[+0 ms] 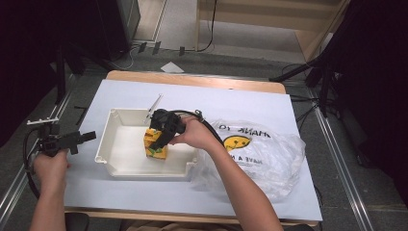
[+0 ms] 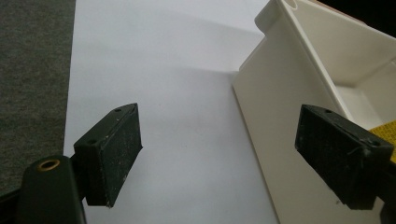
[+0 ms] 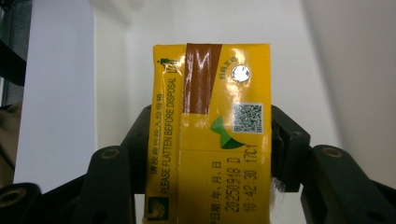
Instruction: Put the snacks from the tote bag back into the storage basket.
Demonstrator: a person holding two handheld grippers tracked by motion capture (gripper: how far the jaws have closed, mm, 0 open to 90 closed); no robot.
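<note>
Stood upright inside white tray (image 1: 126, 166): yellow juice carton (image 1: 156, 146), between right tongs (image 1: 160, 140), pads flanking both sides, grip unclear. Hovered left of tray over counter (image 1: 240, 103): left tongs (image 2: 224, 154), released, empty.

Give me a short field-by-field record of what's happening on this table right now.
Held item: yellow drink carton, upright inside the white tray
Right gripper: jaws on either side of the carton, touching it
Left gripper: open, holding nothing, beside the tray's outer wall
Beside the tray: clear plastic bag with a smiley print
Surface: white sheet over a wooden table
</note>
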